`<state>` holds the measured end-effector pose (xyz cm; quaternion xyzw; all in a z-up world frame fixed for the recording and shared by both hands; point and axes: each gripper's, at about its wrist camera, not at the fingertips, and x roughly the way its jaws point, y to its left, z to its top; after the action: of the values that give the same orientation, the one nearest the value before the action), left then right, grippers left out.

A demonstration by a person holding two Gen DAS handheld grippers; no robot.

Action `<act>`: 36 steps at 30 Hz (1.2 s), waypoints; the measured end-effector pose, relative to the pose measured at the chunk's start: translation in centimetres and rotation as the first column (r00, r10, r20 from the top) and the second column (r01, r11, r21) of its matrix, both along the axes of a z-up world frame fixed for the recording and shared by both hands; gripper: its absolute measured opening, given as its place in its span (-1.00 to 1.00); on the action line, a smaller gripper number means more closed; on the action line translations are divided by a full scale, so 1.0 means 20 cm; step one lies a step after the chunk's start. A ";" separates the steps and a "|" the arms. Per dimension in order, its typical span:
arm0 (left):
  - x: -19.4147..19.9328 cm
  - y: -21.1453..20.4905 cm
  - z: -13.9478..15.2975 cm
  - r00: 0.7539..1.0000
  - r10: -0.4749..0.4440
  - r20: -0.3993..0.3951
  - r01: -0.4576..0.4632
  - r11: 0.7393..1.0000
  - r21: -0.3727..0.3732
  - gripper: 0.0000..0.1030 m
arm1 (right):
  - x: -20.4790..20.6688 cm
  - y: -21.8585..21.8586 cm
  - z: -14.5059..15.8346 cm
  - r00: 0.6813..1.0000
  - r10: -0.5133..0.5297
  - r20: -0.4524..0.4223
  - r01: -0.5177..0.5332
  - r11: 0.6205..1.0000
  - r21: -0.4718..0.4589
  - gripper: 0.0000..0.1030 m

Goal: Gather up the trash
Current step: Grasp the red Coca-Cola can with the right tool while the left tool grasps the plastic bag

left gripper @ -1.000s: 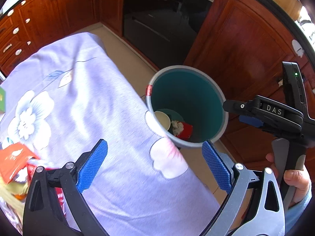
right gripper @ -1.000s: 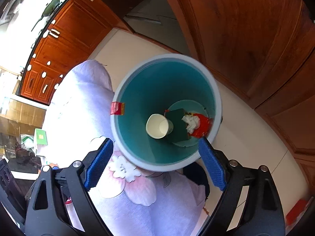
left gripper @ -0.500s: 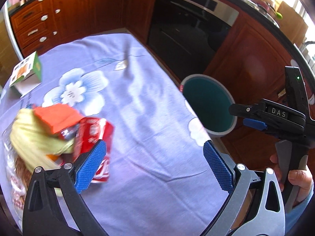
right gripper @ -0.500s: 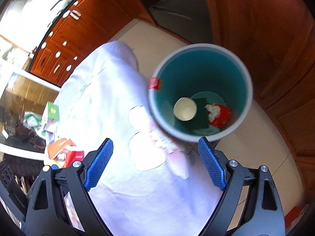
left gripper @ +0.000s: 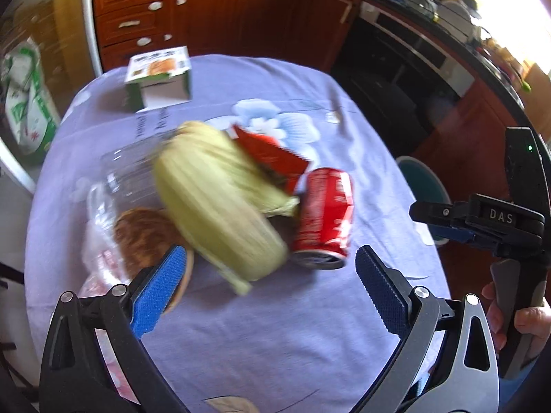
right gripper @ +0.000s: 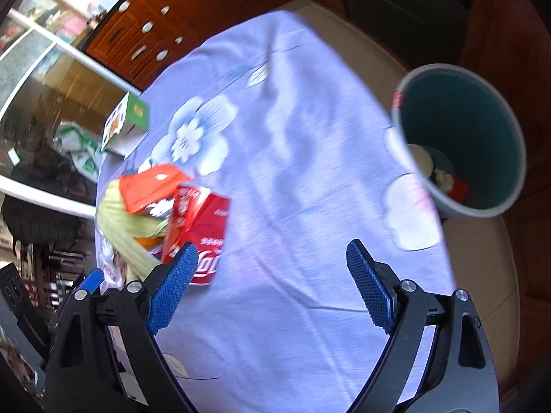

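Note:
A pile of trash lies on the lilac flowered tablecloth point(left gripper: 275, 327): a red soda can point(left gripper: 325, 215) on its side, yellow-green corn husk point(left gripper: 217, 203), a red wrapper point(left gripper: 272, 155), a brown round piece point(left gripper: 144, 237) and a clear plastic bag point(left gripper: 103, 241). My left gripper point(left gripper: 267, 284) is open and empty just in front of the pile. My right gripper point(right gripper: 272, 282) is open and empty over the cloth, its left finger close to the can point(right gripper: 203, 234). The teal trash bin point(right gripper: 471, 144) stands on the floor off the table's right edge, with a paper cup and scraps inside.
A green and white carton point(left gripper: 158, 75) stands at the table's far end. Wooden cabinets point(left gripper: 213, 10) and a dark oven point(left gripper: 396, 69) lie beyond. The bin's rim also shows in the left wrist view point(left gripper: 423, 182). The right gripper's body point(left gripper: 509, 220) is at right.
Both views have swung from the bin toward the trash pile. The left gripper has moved closer to the can and husk. Both grippers stayed open.

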<state>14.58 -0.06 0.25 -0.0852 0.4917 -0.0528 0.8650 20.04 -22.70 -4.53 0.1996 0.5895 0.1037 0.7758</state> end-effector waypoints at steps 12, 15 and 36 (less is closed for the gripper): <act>0.00 0.40 -0.07 0.990 0.137 -0.029 -0.138 0.990 -0.043 0.92 | 0.09 0.33 -0.13 0.995 0.084 -0.053 -0.083 0.996 0.015 0.63; 0.01 0.45 -0.08 0.988 0.149 -0.027 -0.150 0.988 -0.025 0.92 | 0.11 0.37 -0.16 0.994 0.087 -0.059 -0.086 0.996 0.013 0.63; -0.09 0.58 -0.25 0.979 0.177 -0.100 -0.169 0.982 0.088 0.53 | 0.04 0.41 -0.16 0.990 0.139 -0.005 -0.139 0.990 -0.031 0.15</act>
<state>12.78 11.46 -4.80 -0.0962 0.5299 0.0468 0.8413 20.81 -14.53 -7.65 0.1462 0.6048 0.1479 0.7688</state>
